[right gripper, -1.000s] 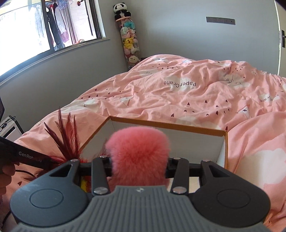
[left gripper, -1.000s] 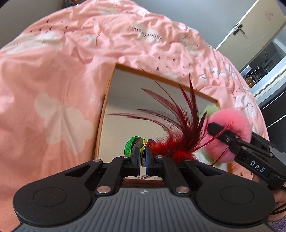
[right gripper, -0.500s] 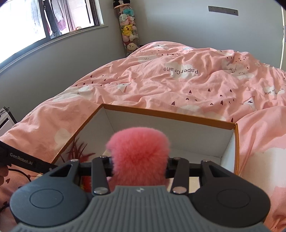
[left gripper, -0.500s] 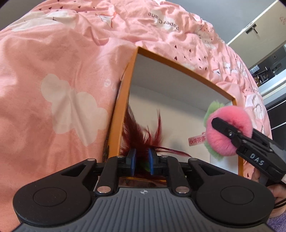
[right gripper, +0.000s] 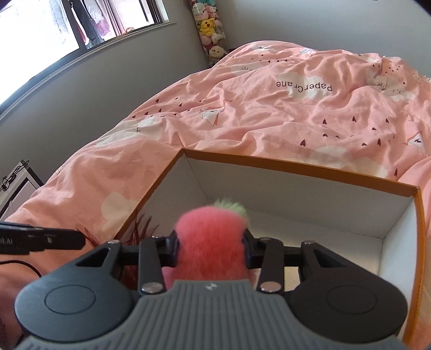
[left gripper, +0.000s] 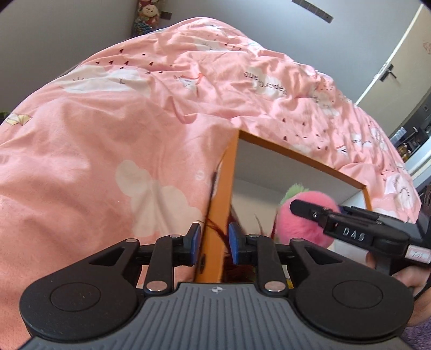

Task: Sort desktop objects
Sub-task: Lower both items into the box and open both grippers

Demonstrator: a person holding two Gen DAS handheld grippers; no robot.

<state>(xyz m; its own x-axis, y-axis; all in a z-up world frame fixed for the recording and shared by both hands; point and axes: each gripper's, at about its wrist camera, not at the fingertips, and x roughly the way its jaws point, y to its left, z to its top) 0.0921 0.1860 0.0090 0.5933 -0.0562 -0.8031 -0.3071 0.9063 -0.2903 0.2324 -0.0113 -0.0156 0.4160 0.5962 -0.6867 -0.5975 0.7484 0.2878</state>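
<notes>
Pink pompom pinched in right claw; left claw parted, empty.

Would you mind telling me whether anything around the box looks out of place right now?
Yes: the left hand-held gripper is open and straddles the orange box wall, one finger outside. Red feathers lie against that wall inside. The right hand-held gripper holds the pink pompom normally.

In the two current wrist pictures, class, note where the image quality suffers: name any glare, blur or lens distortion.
Right wrist view: the window is blown out white, and the pink plush ball is soft, being so near the lens. Left wrist view: fisheye bends the door and bulges the pink duvet; the orange box edge near the left gripper looks smeared.
</notes>
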